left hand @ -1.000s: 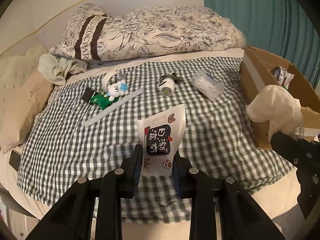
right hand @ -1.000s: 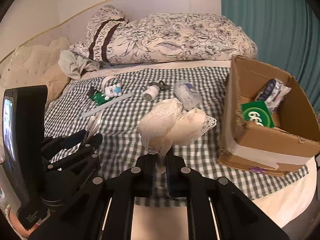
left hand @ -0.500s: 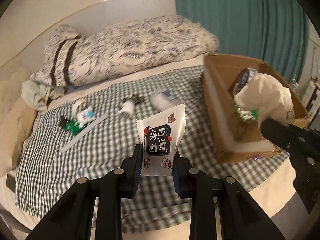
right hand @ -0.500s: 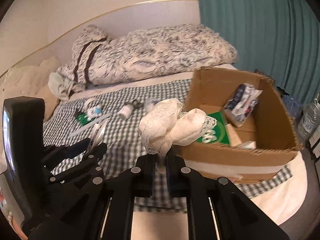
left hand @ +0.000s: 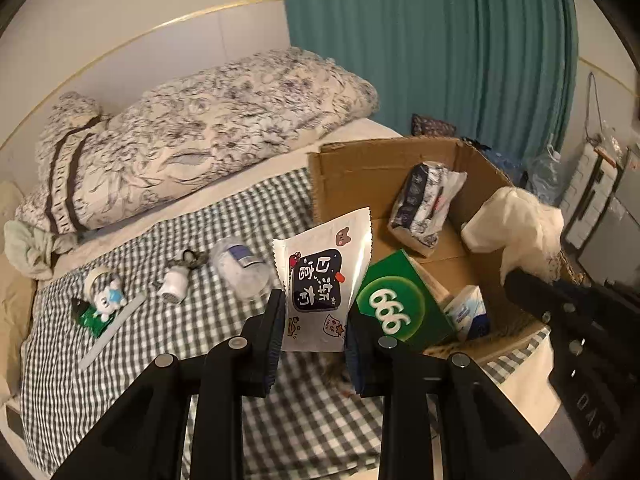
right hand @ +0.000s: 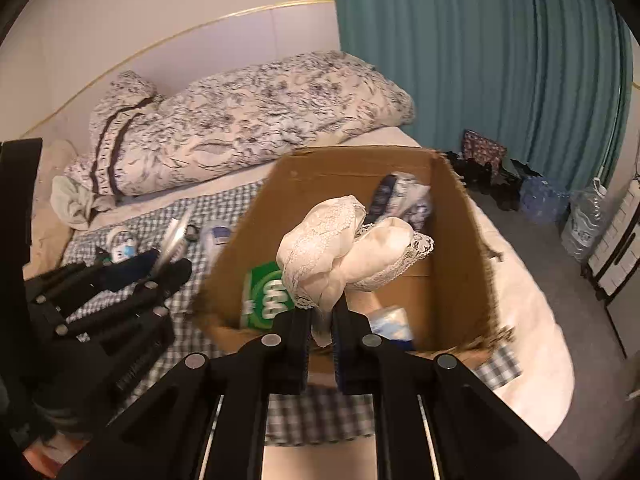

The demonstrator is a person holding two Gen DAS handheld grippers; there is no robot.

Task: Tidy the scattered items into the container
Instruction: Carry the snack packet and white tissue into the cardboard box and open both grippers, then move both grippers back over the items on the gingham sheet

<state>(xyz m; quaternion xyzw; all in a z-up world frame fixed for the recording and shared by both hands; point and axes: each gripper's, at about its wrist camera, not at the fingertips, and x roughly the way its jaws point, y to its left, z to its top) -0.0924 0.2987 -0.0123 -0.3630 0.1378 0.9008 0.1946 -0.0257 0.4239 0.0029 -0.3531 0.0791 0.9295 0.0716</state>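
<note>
My left gripper (left hand: pixel 314 312) is shut on a white snack packet (left hand: pixel 322 280) with a black label, held upright beside the near left corner of the cardboard box (left hand: pixel 360 168). My right gripper (right hand: pixel 320 320) is shut on a bundle of cream lace cloth (right hand: pixel 348 248), held over the box (right hand: pixel 460 232). Inside the box lie a green "666" pack (left hand: pixel 394 304), a dark printed pouch (left hand: pixel 422 200) and a small blue-white pack (left hand: pixel 468 312). On the checked bedspread (left hand: pixel 160 340) remain a small toy figure (left hand: pixel 106 300), a white strip (left hand: pixel 112 332), a small white bottle (left hand: pixel 174 282) and a clear pouch (left hand: pixel 240 272).
A floral quilt (left hand: pixel 224 128) and a pale green cloth (left hand: pixel 28 244) lie at the head of the bed. A teal curtain (left hand: pixel 440 40) hangs behind the box. Water bottles (right hand: pixel 580 220) and dark bags (right hand: pixel 484 160) stand on the floor to the right.
Both grippers have swung right with their loads. The box has come from the right edge toward the middle of both views, and the lace cloth now hangs over its opening.
</note>
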